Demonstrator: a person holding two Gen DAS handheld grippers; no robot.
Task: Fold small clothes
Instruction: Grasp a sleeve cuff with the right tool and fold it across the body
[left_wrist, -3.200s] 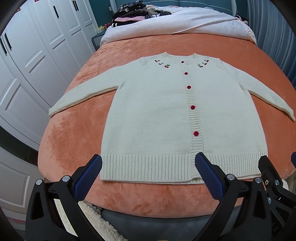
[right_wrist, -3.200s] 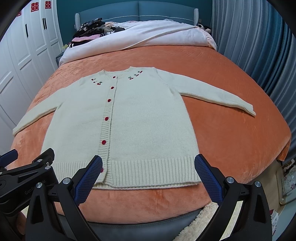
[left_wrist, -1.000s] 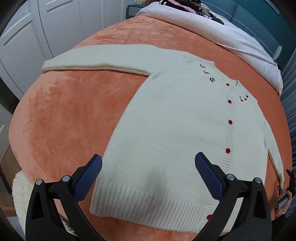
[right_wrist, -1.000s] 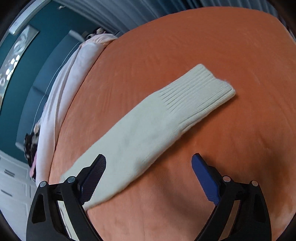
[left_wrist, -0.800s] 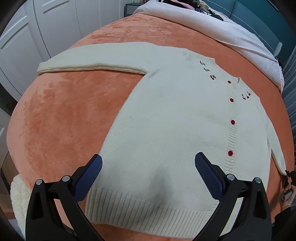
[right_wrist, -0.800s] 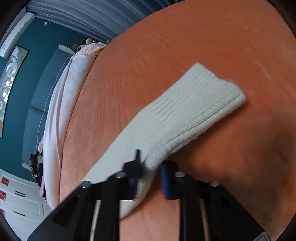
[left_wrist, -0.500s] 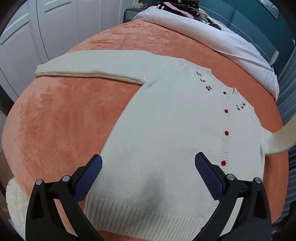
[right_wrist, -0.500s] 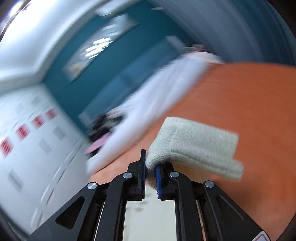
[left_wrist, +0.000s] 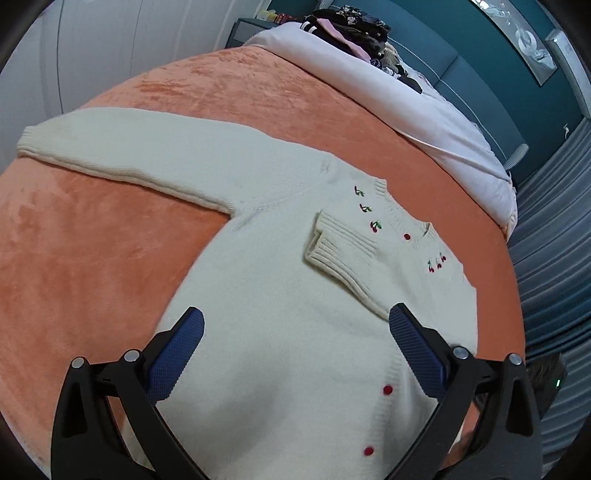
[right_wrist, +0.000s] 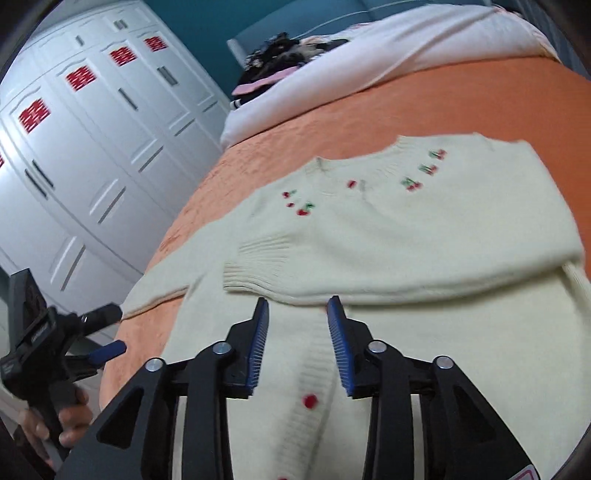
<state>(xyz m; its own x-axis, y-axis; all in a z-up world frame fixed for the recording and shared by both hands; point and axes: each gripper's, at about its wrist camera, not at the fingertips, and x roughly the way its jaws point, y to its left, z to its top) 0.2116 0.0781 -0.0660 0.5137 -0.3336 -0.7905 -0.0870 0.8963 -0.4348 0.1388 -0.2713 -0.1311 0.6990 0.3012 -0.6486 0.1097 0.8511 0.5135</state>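
Observation:
A cream knit cardigan with red buttons and cherry embroidery lies flat on the orange bedspread. One sleeve is folded across its chest, its ribbed cuff resting near the collar; the same cuff shows in the right wrist view. The other sleeve stretches out to the left. My left gripper hovers open over the cardigan's lower body with nothing between its fingers. My right gripper hangs just short of the folded sleeve, its jaws opening and nothing between them. The left gripper also appears at that view's left edge.
A white duvet covers the head end of the bed, with a pile of dark and pink clothes on it. White wardrobe doors stand along one side. A teal headboard and grey curtains bound the far side.
The right gripper carried the sleeve cuff up and over, laid it across the cardigan's chest and let go. The left gripper slid further along over the cardigan's body.

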